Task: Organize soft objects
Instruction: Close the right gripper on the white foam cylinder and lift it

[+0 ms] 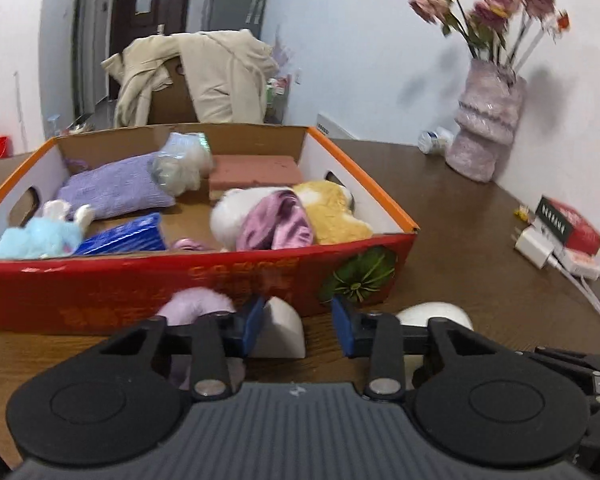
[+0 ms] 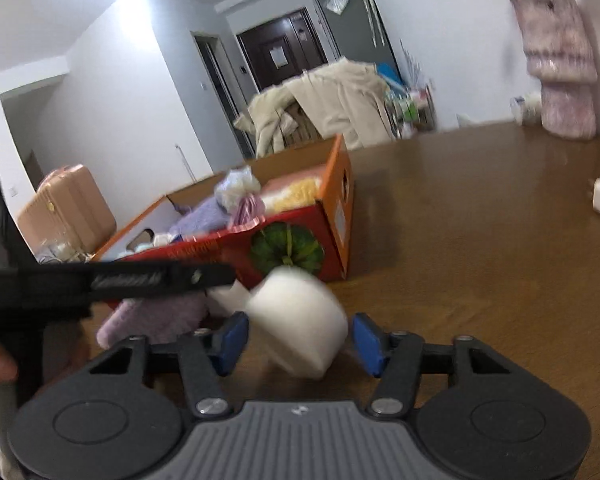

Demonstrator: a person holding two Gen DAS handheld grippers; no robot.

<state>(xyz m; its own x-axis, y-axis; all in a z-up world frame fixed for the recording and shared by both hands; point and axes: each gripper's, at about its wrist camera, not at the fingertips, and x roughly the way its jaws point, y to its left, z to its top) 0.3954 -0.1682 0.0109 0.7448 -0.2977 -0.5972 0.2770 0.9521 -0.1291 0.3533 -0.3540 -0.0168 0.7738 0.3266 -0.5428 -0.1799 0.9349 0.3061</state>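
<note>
The step in hand looked like a double pick-up of the soft things left outside the red cardboard box with the orange rim (image 1: 204,280), which filled the middle of the left wrist view and already held plush toys and a lilac knitted pouch.

In that view, the left gripper (image 1: 298,330) sat at lower centre with its blue pads half apart, the jaws at a middling gap. A white wedge-shaped foam block (image 1: 280,332) stood on the brown wooden surface (image 1: 480,240) just inside the left pad; I could not tell whether that pad touched it, and the right pad stood clear. A fluffy lilac plush piece (image 1: 196,306) lay just left of the gripper, against the box front.

In the right wrist view, the right gripper (image 2: 300,344) at lower centre framed a white cylindrical foam roll (image 2: 300,320), tilted and blurred, with a gap visible at each pad, so nothing was gripped yet.

To do this well, each gripper would have needed to centre its piece between the pads before closing, since foam off-centre tends to squirt sideways. The squeeze should have been gentle, enough to dent but not crush. The roll seemed likely to rotate or roll, so a grip across its flat ends or low on its body would have been steadier. The lift then had to clear the box's near wall.
</note>
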